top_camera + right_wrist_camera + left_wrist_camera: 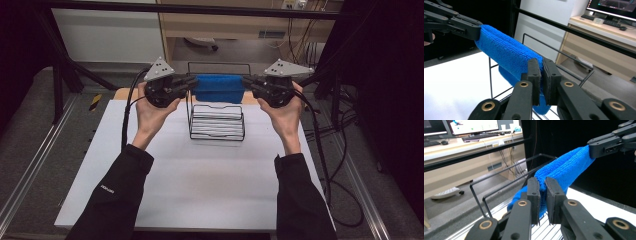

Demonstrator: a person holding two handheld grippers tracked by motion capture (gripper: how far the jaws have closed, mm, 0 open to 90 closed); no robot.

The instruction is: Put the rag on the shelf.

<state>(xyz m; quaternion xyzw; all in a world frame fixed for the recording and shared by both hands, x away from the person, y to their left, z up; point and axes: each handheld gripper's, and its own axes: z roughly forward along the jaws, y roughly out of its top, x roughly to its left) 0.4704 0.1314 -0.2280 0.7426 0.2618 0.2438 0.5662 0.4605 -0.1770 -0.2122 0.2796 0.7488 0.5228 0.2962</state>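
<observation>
My left claw pinches the left end of a blue cloth and my right claw pinches its right end, both clamped tight on the fabric. The cloth hangs stretched between them, raised above a black wire rack at the far middle of the white worktop.

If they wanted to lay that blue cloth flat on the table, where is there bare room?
The white table is bare in front of the wire rack, between the sleeves, and beside the rack. It is crowded at the rack, where both grippers hold the blue cloth.
</observation>
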